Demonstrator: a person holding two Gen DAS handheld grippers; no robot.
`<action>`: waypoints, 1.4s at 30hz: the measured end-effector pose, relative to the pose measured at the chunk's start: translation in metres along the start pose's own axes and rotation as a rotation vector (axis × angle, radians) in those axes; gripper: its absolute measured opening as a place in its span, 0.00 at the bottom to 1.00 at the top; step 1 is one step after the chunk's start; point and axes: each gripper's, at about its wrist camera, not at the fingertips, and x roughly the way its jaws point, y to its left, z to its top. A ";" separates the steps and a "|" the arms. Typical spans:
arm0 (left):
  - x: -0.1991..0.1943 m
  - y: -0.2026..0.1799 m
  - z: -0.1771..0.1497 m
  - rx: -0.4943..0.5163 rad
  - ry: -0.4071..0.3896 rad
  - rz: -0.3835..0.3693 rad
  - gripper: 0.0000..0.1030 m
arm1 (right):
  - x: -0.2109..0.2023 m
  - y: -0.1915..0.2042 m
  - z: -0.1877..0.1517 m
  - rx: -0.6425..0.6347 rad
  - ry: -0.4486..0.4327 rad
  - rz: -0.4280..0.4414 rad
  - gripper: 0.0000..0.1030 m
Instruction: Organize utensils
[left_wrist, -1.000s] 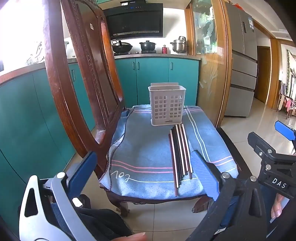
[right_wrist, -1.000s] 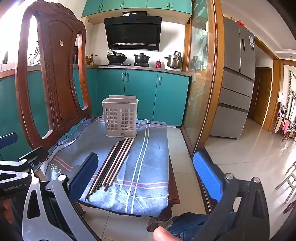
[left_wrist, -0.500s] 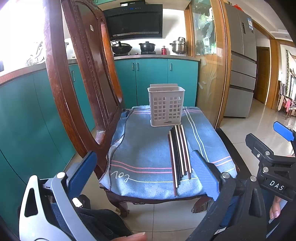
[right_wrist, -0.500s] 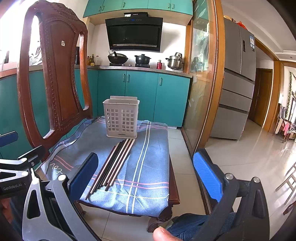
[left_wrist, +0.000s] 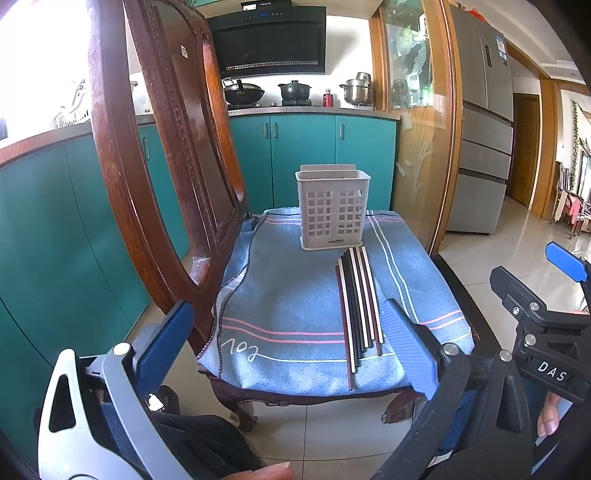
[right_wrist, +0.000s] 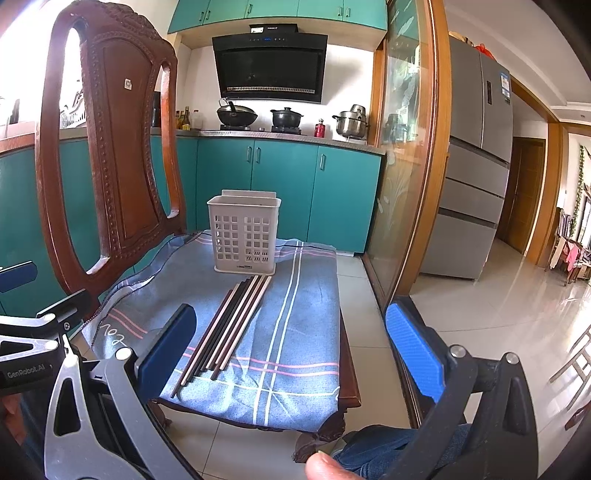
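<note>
I am holding the left tool (left_wrist: 291, 347) and right tool (right_wrist: 291, 347) spread and empty short of the chopsticks (left_wrist: 357, 306), lying side by side on the cloth (left_wrist: 288, 295) near the basket (left_wrist: 332, 206); likely light, stiff, slippery, so I am planning a near-end pinch.

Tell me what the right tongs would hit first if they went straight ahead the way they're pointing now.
Probably the blue cloth on the chair seat, just right of the chopsticks. The right tongs are open; depth is hard to judge.
</note>
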 end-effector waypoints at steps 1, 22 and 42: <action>0.000 0.000 0.000 0.000 0.000 0.000 0.97 | 0.000 0.000 0.000 0.000 0.000 0.001 0.97; 0.004 -0.001 -0.002 0.003 0.011 -0.006 0.97 | 0.005 0.002 -0.002 -0.001 0.002 0.008 0.97; 0.005 -0.001 -0.002 0.004 0.013 -0.007 0.97 | 0.006 0.002 -0.002 0.000 0.001 0.008 0.97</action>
